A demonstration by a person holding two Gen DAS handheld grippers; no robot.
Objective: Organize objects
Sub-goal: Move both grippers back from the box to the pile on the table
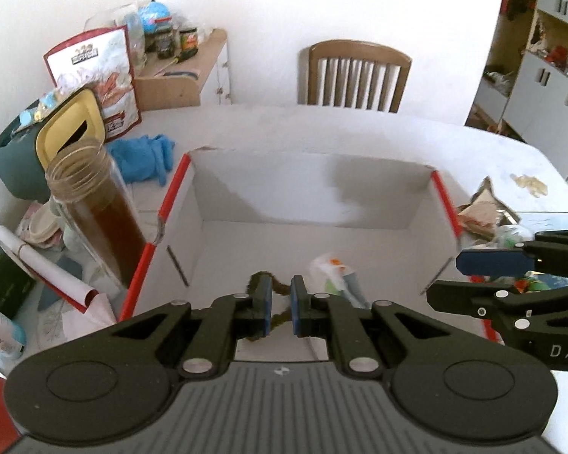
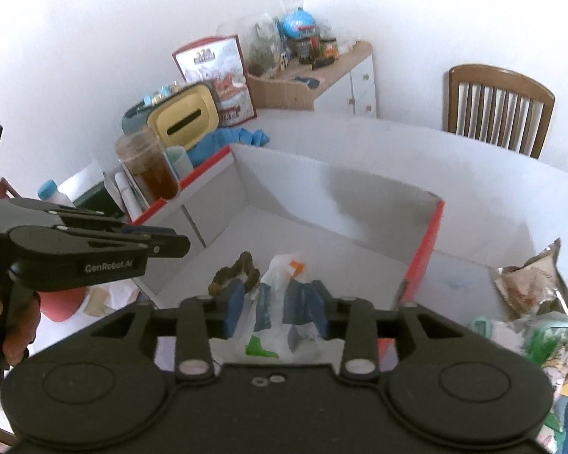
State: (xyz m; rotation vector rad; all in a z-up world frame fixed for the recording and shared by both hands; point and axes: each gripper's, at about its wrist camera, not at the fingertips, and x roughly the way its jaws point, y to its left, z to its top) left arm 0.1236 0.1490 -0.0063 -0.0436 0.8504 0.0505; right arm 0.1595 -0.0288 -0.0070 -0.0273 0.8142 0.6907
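Mid-sorting: 2 items in white box [image 1: 306, 196], plastic packet [image 2: 280, 302] between parted right gripper [image 2: 276, 310] jaws, unpressed. Left gripper [image 1: 280, 306] narrow, empty. Next: crumpled wrapper [image 2: 530, 283] at 3 o'clock.

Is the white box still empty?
No, the right wrist view shows a white plastic packet and a brown scrunchie lying on the floor of the white box.

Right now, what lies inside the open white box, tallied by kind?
brown fuzzy loop, probably a hair tie: 1
white plastic packet with green and orange print: 1
Total inside the white box: 2
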